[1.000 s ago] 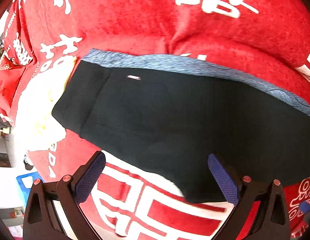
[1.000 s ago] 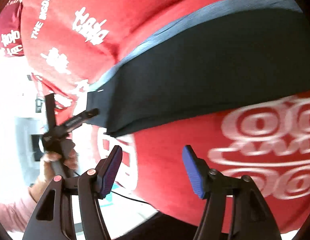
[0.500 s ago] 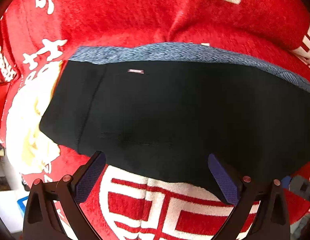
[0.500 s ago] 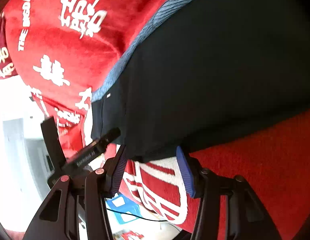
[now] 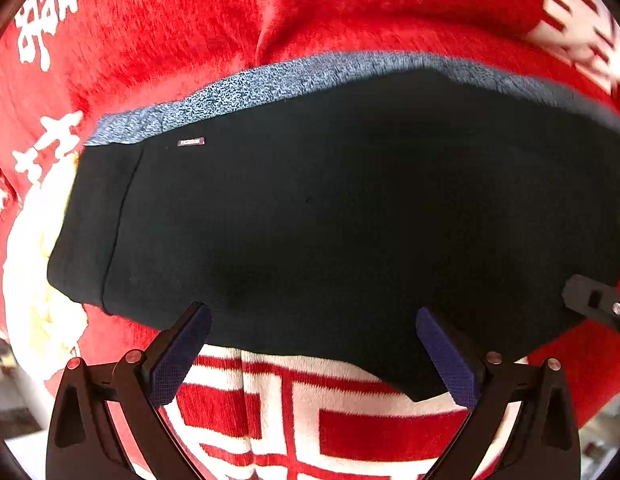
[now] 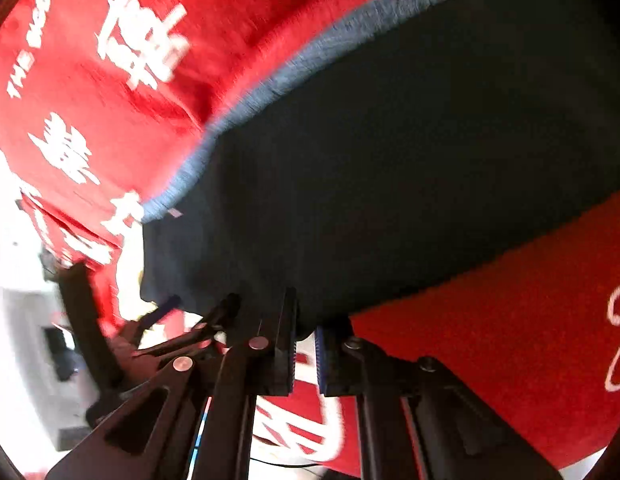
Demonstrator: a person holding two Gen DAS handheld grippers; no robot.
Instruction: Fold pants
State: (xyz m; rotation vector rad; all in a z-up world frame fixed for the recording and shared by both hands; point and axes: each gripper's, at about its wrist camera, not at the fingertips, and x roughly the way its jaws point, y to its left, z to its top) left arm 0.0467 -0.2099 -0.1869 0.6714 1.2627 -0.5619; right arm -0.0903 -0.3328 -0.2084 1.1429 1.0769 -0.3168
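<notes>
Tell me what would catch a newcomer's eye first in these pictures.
The bright red blanket with big white characters fills both views. Across its middle lie the black pants, a grey-blue band along their far edge. The right gripper is shut on the pants' near edge, while the left gripper hovers open at that edge.

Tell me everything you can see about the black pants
The black pants look like soft, matte knit, lying flat and folded lengthwise on a red blanket with white characters. A blue-grey inner layer peeks out along the far edge, beside a small label. The right gripper is shut on the near edge; the left gripper is open, straddling that edge.
</notes>
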